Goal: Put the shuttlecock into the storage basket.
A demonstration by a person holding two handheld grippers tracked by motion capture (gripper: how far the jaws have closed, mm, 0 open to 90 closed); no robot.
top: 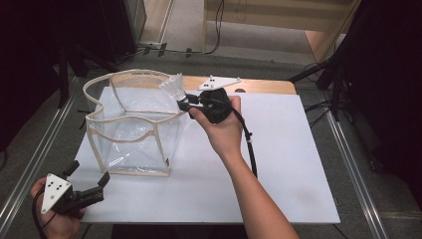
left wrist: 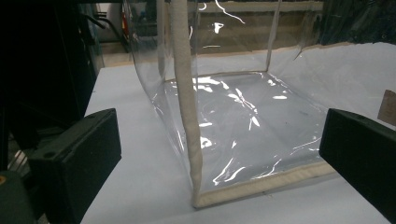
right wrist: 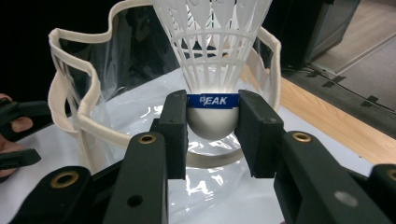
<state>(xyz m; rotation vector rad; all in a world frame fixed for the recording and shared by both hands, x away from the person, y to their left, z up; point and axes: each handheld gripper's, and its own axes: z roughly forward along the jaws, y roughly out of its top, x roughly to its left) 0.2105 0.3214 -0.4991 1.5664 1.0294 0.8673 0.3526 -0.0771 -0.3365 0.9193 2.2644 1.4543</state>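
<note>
Right hand-held gripper [top: 183,103], centre of the high view, clamped on a white shuttlecock [top: 173,88] over the rim of a clear bag [top: 130,127] on the white worktop [top: 278,164]. Left hand-held gripper [top: 88,177], lower left, jaws wide and bare.

Left gripper view: bag's cream-trimmed corner mid-frame between spread jaws, apart from both.

Right gripper view: shuttlecock [right wrist: 212,60] upright at centre, cork pinched between both pads, bag [right wrist: 88,93] behind.

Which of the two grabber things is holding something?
The right gripper, up by the rim of the clear bag. Its jaws pinch the white shuttlecock at its rounded base. The left gripper sits open near the table's front corner, holding nothing.
</note>
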